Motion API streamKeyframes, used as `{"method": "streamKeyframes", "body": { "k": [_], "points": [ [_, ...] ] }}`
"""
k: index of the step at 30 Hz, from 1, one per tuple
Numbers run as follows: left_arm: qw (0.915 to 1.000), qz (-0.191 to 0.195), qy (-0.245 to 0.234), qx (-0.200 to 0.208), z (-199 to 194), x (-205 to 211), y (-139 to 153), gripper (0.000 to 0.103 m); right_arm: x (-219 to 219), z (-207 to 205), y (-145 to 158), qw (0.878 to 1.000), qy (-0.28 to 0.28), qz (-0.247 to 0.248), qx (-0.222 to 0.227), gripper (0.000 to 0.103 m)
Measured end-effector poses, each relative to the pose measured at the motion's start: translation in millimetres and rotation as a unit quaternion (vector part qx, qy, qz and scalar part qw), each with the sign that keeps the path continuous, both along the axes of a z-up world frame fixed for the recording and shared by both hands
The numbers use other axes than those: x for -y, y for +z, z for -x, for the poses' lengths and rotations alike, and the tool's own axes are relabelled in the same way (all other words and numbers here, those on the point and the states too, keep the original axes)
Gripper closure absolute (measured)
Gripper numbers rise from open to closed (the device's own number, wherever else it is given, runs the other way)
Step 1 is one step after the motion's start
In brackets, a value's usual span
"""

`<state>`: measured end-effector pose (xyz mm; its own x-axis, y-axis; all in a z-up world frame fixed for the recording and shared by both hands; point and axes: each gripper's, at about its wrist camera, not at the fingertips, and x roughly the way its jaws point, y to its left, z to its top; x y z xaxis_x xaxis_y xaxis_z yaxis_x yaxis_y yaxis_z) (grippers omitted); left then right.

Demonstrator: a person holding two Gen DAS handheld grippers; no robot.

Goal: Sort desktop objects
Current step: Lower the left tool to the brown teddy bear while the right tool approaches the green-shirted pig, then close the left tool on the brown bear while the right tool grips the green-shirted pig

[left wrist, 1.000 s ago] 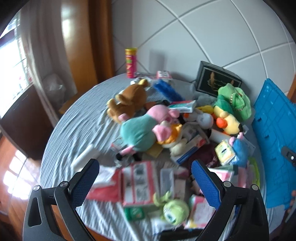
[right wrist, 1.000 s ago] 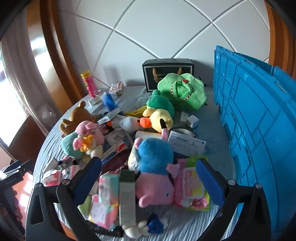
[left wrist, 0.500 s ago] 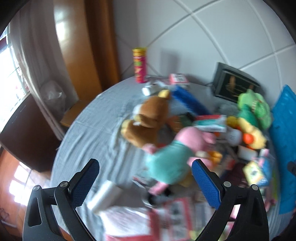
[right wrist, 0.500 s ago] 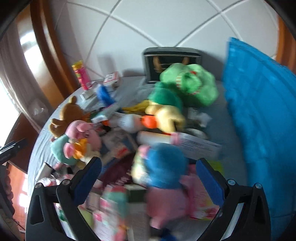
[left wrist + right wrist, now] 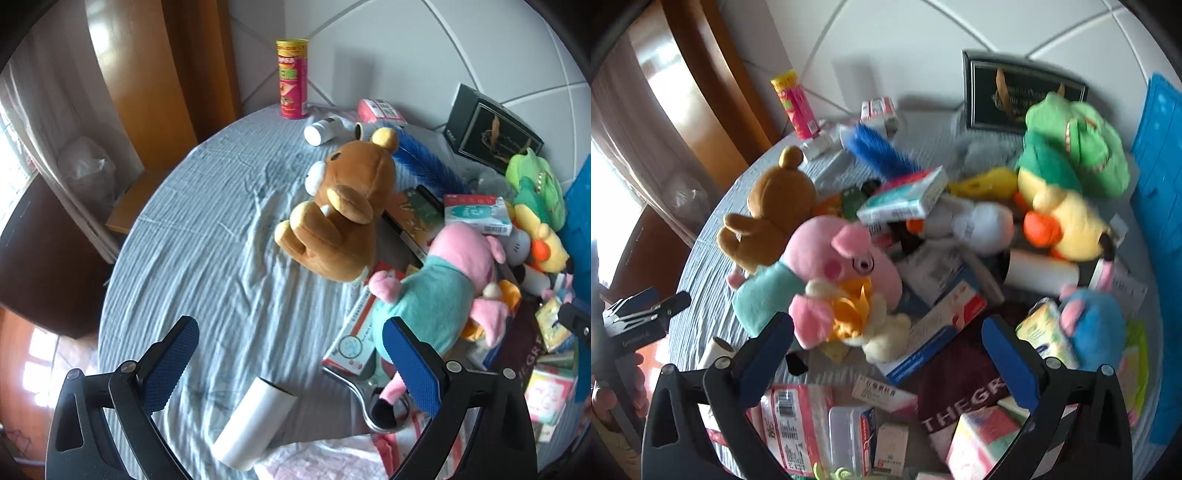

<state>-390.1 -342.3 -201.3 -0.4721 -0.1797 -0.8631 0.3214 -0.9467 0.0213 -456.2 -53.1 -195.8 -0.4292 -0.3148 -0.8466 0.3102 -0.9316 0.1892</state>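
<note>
A round table with a grey-blue cloth (image 5: 207,229) holds a heap of toys and boxes. My left gripper (image 5: 291,363) is open and empty, above bare cloth, with a white roll (image 5: 255,424) just below it. A brown bear plush (image 5: 340,214) and a pink pig plush in a teal shirt (image 5: 443,291) lie ahead and to its right. My right gripper (image 5: 886,354) is open and empty over the pile, with the pig plush (image 5: 834,273) and a blue-and-white box (image 5: 934,332) between and beyond its fingers. The bear plush (image 5: 768,206) lies to the left.
A blue crate (image 5: 1160,221) stands at the right edge. A black box (image 5: 1015,96) leans on the wall, and a yellow-pink snack can (image 5: 291,85) stands at the back. Green (image 5: 1075,147) and yellow (image 5: 1067,225) plushes, a blue brush (image 5: 882,151), small boxes and packets crowd the right half.
Both grippers have swung left and moved forward. The left one now faces the bare cloth and the bear; the right one has left the blue plush and hangs over the pig.
</note>
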Motion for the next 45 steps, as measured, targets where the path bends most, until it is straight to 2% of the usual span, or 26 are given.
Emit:
{"method": "streamKeyframes", "body": {
  "k": [6,10,14,18,20,24,27,30,31,33,34,38,42,45],
  "points": [
    [0.9992,0.015,-0.037,-0.008,17,13,13,0.002,-6,-7,-4,0.998,-0.043,0.032,0.016,0.000],
    [0.9960,0.014,-0.084,-0.027,43,27,19,0.002,8,-18,2,0.997,-0.069,0.032,0.010,0.000],
    [0.9895,-0.006,-0.143,-0.021,74,39,14,0.002,36,-33,9,0.991,-0.126,0.034,-0.001,0.000],
    [0.9793,-0.026,-0.200,-0.014,105,50,8,0.002,66,-44,15,0.978,-0.207,0.036,0.000,0.000],
    [0.9752,-0.031,-0.219,-0.001,118,45,-2,0.002,83,-47,17,0.970,-0.243,0.021,0.008,0.000],
    [0.9681,-0.026,-0.248,0.025,138,28,-32,0.002,99,-49,13,0.963,-0.269,0.010,0.018,0.000],
    [0.9665,-0.021,-0.252,0.045,147,21,-55,0.002,105,-49,7,0.957,-0.290,0.004,0.027,0.000],
    [0.9622,-0.041,-0.264,0.054,153,17,-73,0.002,107,-50,-2,0.951,-0.309,0.006,0.033,0.000],
    [0.9596,-0.046,-0.273,0.051,153,15,-75,0.005,108,-50,-5,0.949,-0.314,0.009,0.035,0.000],
    [0.9525,-0.068,-0.293,0.046,150,15,-73,0.025,111,-49,-11,0.946,-0.320,0.014,0.042,0.000],
    [0.9490,-0.077,-0.303,0.043,148,16,-72,0.045,113,-48,-15,0.946,-0.321,0.014,0.047,0.000],
    [0.9457,-0.074,-0.314,0.036,132,25,-66,0.045,125,-43,-31,0.946,-0.318,0.019,0.064,0.000],
    [0.9447,-0.069,-0.319,0.034,121,30,-65,0.043,134,-35,-40,0.946,-0.319,0.011,0.061,0.000],
    [0.9475,-0.041,-0.316,0.026,119,26,-65,0.029,137,-25,-50,0.943,-0.325,0.006,0.066,0.004]
  ]
}}
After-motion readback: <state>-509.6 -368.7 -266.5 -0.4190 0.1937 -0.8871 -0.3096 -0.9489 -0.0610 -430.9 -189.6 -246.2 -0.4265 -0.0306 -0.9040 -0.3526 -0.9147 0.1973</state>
